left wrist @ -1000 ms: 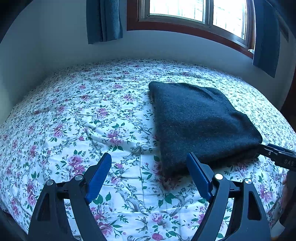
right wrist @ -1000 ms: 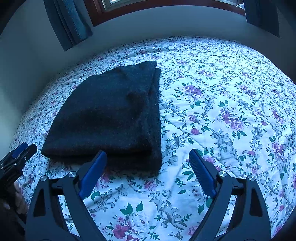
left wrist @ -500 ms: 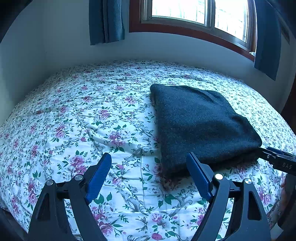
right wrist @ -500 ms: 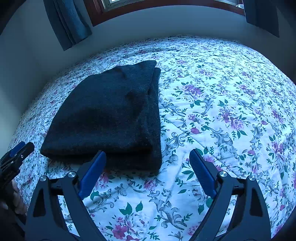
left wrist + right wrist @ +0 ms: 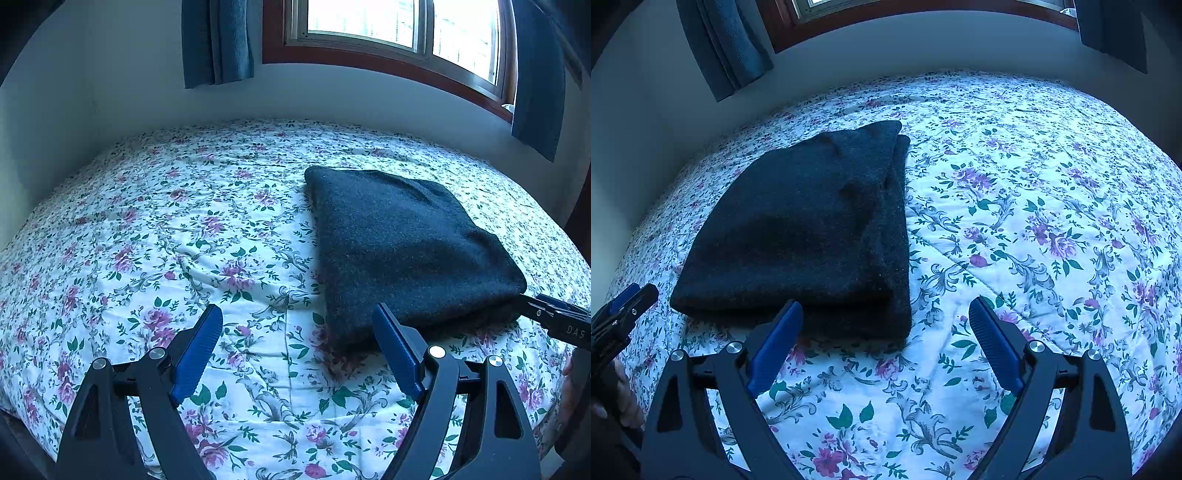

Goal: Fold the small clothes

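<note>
Dark knit garment [image 5: 402, 247] lay folded into a compact stack on the floral bedspread [image 5: 166, 236], at about 1 o'clock from my left gripper [image 5: 297, 349] and 11 o'clock from my right gripper [image 5: 886, 341]. In the right wrist view the layers showed along its right edge [image 5: 899, 206], top layer set slightly inside the one under it. Near edge looked square enough.

What changed over the last second: very little on the cloth itself. It kept the same shape and spot on the bed. Both my cameras had backed off and tilted up a bit; the window [image 5: 399, 33] and curtain [image 5: 218, 40] showed more than a second earlier, and the garment sat slightly further up in the frame. Neither gripper touched it in any of those frames.

Fingers: left pair wide apart, holding nothing, hovering over bare bedspread just short of the garment's near left corner. Right pair also wide apart and empty, its left pad [image 5: 775, 347] just in front of the near edge, not clamped on it.

My read: fold on this piece was finished and I was retreating. No further tuck looked needed.
</note>
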A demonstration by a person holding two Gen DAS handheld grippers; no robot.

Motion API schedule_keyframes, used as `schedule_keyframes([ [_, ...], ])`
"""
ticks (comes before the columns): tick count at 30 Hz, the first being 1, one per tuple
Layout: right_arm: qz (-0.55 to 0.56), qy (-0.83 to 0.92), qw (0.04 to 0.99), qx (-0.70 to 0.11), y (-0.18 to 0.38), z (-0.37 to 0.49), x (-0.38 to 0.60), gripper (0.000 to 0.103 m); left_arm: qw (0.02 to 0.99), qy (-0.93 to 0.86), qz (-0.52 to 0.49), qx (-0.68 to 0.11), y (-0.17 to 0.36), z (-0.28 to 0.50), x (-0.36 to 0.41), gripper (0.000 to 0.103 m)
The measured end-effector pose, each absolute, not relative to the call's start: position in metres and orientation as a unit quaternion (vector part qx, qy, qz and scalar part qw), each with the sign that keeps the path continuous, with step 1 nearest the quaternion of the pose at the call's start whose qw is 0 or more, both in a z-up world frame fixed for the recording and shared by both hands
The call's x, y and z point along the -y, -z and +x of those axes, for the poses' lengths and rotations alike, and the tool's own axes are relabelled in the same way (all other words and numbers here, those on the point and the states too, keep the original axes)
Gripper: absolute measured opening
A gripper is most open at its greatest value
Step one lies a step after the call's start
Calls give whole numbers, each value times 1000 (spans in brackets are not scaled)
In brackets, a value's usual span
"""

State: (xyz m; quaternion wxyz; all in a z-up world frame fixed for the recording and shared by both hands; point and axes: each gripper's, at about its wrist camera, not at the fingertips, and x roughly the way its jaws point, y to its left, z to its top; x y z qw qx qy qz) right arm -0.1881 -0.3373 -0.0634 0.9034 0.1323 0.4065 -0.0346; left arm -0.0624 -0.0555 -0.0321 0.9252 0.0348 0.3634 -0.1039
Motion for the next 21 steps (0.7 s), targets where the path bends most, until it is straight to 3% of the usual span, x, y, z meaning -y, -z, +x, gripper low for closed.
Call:
schedule_keyframes([
  [21, 130, 31, 902, -410, 65, -187, 335, 91, 928, 93, 28, -360, 29, -63, 54, 82],
])
